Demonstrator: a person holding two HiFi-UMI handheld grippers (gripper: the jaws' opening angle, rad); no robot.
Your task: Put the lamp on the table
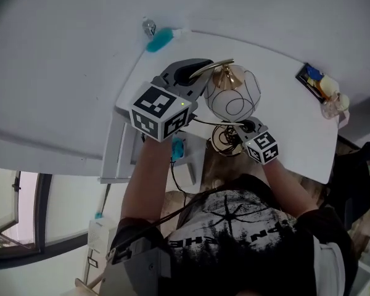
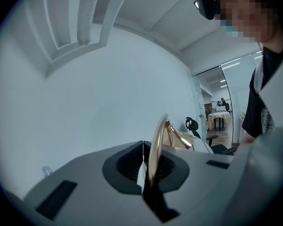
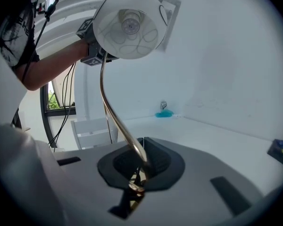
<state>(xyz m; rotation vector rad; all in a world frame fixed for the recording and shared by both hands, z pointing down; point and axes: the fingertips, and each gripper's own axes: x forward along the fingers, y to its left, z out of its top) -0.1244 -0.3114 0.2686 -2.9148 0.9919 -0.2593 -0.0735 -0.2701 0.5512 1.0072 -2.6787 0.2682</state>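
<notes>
The lamp has a curved gold stem, a clear globe shade (image 1: pixel 233 97) in a wire cage and a round gold base (image 1: pixel 225 142). I hold it in the air over the near edge of the white table (image 1: pixel 283 122). My left gripper (image 1: pixel 199 74) is shut on the top arc of the stem (image 2: pixel 156 145). My right gripper (image 1: pixel 246 127) is shut low on the stem (image 3: pixel 114 117), just above the base. In the right gripper view the shade (image 3: pixel 129 25) hangs high above the jaws, with the left gripper's marker cube behind it.
A blue object (image 1: pixel 159 39) and a small bottle lie at the table's far corner. A dark box (image 1: pixel 314 79) with colourful items and a glass jar (image 1: pixel 336 103) sit at its right end. A white chair (image 1: pixel 120 150) stands left of me, and a wall runs behind the table.
</notes>
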